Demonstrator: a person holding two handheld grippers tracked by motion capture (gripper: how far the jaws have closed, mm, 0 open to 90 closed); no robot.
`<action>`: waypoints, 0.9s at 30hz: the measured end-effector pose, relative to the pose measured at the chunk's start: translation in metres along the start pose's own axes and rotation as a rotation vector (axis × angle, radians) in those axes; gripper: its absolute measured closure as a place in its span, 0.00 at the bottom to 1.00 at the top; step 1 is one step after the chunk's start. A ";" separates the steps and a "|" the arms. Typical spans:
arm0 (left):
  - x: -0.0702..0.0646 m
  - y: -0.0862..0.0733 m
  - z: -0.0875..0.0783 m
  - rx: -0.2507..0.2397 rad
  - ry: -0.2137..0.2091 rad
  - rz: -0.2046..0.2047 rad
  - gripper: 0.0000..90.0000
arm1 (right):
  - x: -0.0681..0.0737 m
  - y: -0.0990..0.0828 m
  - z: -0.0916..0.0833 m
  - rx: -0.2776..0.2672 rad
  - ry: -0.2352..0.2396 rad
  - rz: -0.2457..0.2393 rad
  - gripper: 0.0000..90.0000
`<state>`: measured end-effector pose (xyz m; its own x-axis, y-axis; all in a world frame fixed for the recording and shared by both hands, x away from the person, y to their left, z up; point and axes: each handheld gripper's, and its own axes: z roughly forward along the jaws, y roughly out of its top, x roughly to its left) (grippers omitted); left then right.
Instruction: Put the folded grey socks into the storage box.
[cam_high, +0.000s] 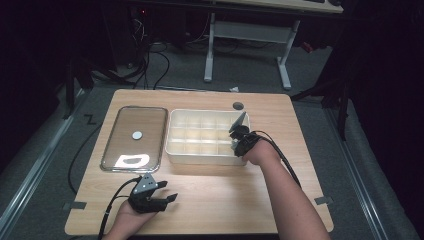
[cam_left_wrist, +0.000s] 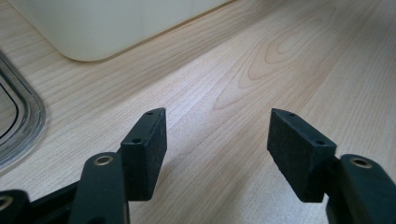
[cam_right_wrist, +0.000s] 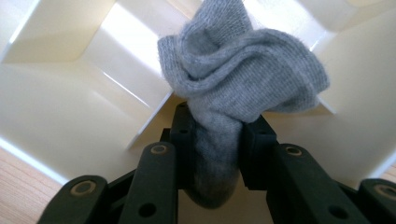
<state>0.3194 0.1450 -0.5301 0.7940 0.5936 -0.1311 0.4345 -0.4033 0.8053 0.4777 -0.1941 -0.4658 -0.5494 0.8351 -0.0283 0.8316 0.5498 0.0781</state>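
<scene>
Grey sock (cam_right_wrist: 233, 88) sticking out past the right gripper (cam_right_wrist: 218, 128), pinched tight between its jaws, hanging over the cream box (cam_high: 172, 131) with little walls. Needing to drop straight down into a pocket. Left gripper (cam_left_wrist: 217, 149) resting far off on the wooden table (cam_left_wrist: 261, 70), jaws wide open, holding nothing.

A person's left hand (cam_high: 131, 214) rests low at the near left, its left gripper (cam_high: 167, 191) pointing right with jaws spread wide and nothing between them. The right forearm (cam_high: 285, 195) stretches from the near right towards the far middle, where the right gripper (cam_high: 236, 131) tilts downward, its jaws clamped together on something soft.
</scene>
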 end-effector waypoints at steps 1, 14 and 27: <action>0.000 0.000 0.000 -0.001 -0.001 0.000 0.43 | 0.000 0.000 0.000 0.000 0.000 -0.001 0.79; -0.001 0.000 0.000 -0.008 0.005 -0.004 0.43 | -0.001 0.000 -0.001 -0.006 0.009 0.007 0.77; -0.001 0.000 -0.001 -0.005 0.002 -0.012 0.43 | -0.002 0.000 -0.011 -0.020 0.028 0.055 0.69</action>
<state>0.3178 0.1448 -0.5294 0.7877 0.6001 -0.1395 0.4421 -0.3930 0.8063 0.4777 -0.1966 -0.4548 -0.5048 0.8632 0.0041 0.8592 0.5020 0.0991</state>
